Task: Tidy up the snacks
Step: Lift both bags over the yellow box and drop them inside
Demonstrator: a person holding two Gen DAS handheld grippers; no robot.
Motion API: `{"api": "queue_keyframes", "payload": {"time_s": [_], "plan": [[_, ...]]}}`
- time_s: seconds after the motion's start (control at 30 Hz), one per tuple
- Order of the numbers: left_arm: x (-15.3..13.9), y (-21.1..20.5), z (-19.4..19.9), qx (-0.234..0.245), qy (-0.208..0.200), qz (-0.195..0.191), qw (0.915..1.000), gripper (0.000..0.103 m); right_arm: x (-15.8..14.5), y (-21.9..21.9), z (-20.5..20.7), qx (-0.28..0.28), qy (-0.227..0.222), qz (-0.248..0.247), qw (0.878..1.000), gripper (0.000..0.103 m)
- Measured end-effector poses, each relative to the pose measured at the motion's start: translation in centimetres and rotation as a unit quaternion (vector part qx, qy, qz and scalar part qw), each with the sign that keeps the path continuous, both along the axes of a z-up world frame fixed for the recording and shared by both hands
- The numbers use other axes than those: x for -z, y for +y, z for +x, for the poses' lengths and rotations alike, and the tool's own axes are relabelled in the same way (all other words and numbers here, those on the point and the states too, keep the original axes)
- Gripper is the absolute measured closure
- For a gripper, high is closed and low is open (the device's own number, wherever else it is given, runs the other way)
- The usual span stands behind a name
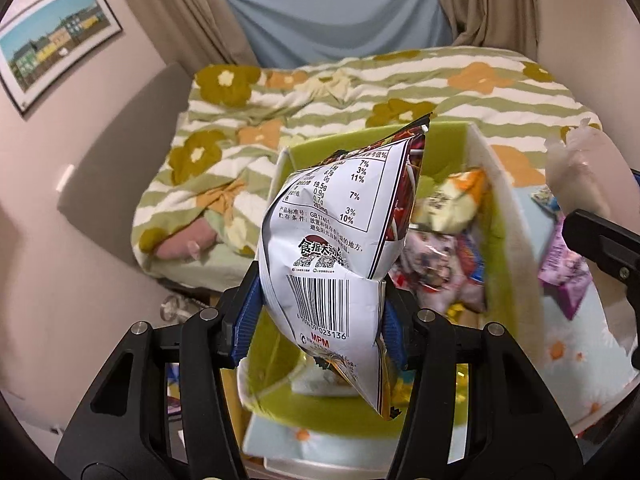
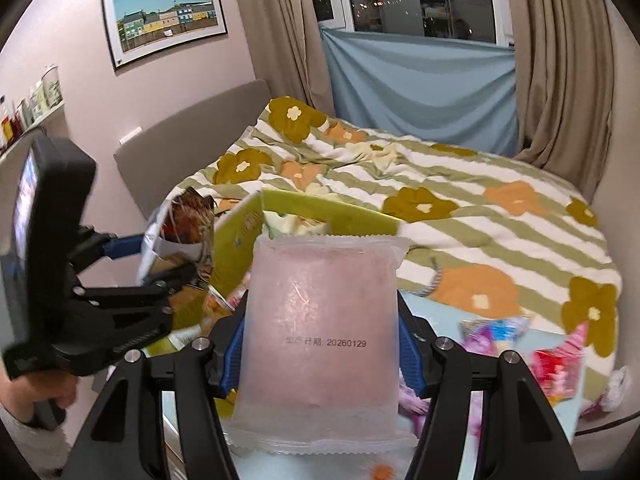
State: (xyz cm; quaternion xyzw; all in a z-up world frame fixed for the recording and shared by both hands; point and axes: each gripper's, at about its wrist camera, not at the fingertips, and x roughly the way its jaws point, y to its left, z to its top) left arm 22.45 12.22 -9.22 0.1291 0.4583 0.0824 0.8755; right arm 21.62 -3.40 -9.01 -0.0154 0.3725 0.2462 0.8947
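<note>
My left gripper is shut on a white and dark red snack bag with a barcode. It holds the bag above a white box with a green lining, which holds several snack packets. My right gripper is shut on a frosted pink pouch with a printed date, held upright in front of the box's green flap. In the right wrist view the left gripper is at the left with its bag. The pouch's top shows at the left wrist view's right edge.
Loose snack packets and a purple packet lie on the table's light blue flowered cloth to the right of the box. Behind it is a bed with a striped floral quilt. A hand holds the left gripper's grip.
</note>
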Motion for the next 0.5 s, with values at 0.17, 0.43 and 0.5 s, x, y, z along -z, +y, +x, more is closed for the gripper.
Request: {"api": "queue_keyframes", "payload": {"time_s": [0.17,0.43,0.5], "plan": [[3.3,2.3,3.3,0.018,0.038,-0.018,0.999,0.052,1.3,3.4,2.3,0.021,0.019,-0.006,1.0,0.045],[5.9,1.9,4.2,0.082,0.062,-0.06,0.9929,0.0,3.0,3.8,3.6,0.087,0.049,-0.013,0.995,0.045],[5.7,2.0,3.7,0.093,0.063,-0.077,0.9907,0.0,3.2,3.7,3.7,0.098,0.055,-0.017,0.993,0.045]]}}
